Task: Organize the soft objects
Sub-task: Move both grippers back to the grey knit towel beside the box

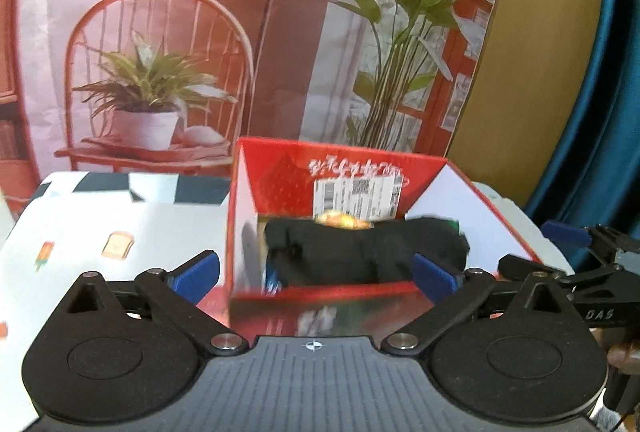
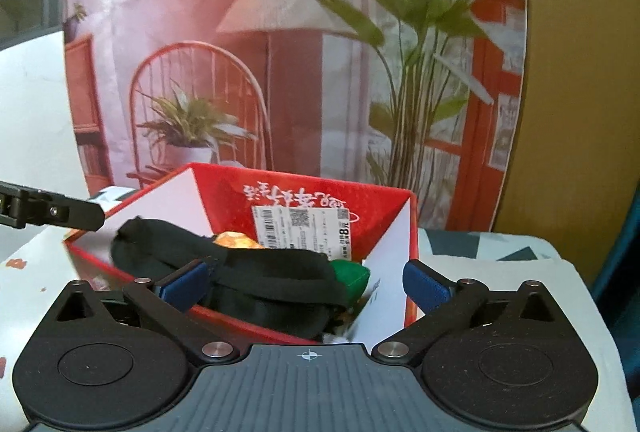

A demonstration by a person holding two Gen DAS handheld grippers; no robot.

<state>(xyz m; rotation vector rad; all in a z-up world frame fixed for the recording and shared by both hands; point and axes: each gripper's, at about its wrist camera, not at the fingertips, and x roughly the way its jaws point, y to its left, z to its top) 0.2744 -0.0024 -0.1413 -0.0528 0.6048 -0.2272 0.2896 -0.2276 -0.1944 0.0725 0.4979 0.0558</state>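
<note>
Showing left gripper (image 1: 316, 274) and right gripper (image 2: 306, 286), jaws spread wide, nothing clamped. At twelve o'clock of both: red box (image 1: 280, 160) holding black cloth (image 1: 360, 248), orange item (image 2: 236, 241), green item (image 2: 352, 272).

- A printed backdrop (image 1: 248, 32) showing a chair, potted plants and a lamp stands behind the desk (image 1: 80, 224).
- The desk has a white cover with small food prints.
- A teal curtain (image 1: 600, 112) hangs right of the backdrop.
</note>
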